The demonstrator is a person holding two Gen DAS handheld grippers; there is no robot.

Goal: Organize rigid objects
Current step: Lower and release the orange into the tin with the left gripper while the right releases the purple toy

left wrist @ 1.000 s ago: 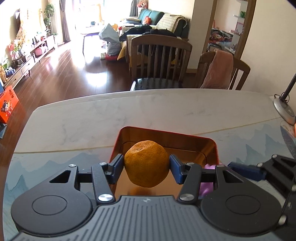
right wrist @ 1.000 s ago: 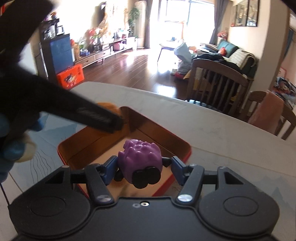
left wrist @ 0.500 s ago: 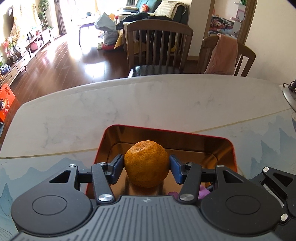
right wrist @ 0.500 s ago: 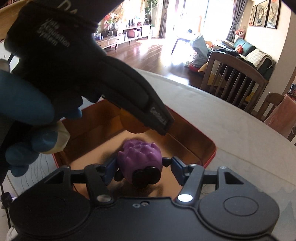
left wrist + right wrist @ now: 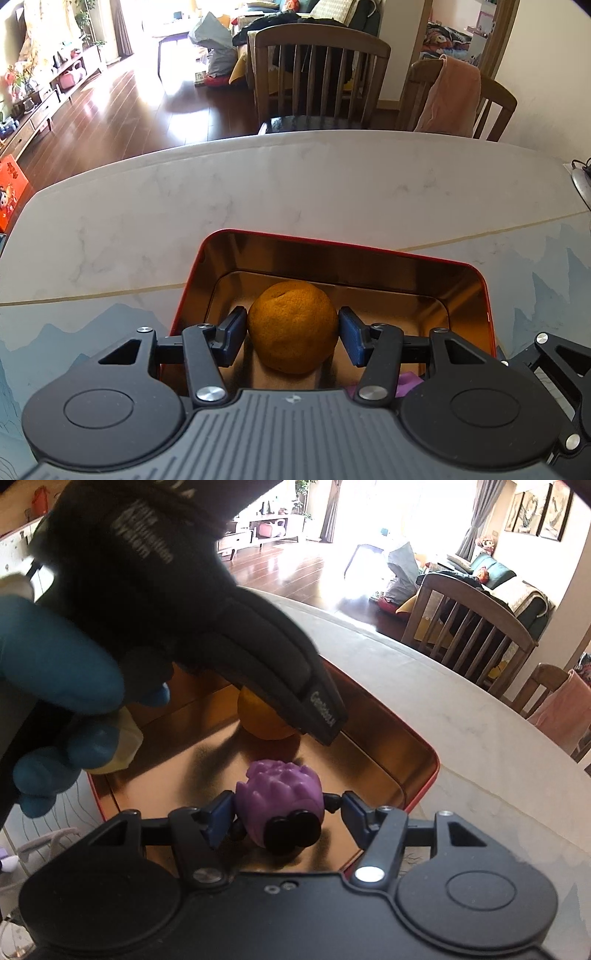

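Grip first: left gripper (image 5: 292, 332) has its blue pads clamped on both sides of a round orange-skinned fruit (mandarin or orange, can't tell which) (image 5: 293, 326), and right gripper (image 5: 284, 810) is closed on a purple knobbly toy figure with two black round feet (image 5: 282, 799); its left pad presses the body, its right pad seems to meet a small black arm on the toy, contact there hard to read. Both loads sit over the inside of a red rectangular tin with a shiny gold interior (image 5: 369, 254), so my read is both are being lowered in for release, which fits organizing rigid items into one container. Fruit looks low over the tin's floor near the left-hand wall; touching or just above, can't tell from the left wrist view. Purple toy is nearer the tin's front edge, also low, contact with the floor unclear. Pose: both grippers pitch steeply down into the tin, side by side, the left one crossing the upper left of the right wrist view, held by a hand in a blue glove (image 5: 59, 664). Beyond the tin, white marble-look table (image 5: 295, 184), then two wooden slat-back chairs (image 5: 321, 74), one draped with a pink cloth (image 5: 452, 96).
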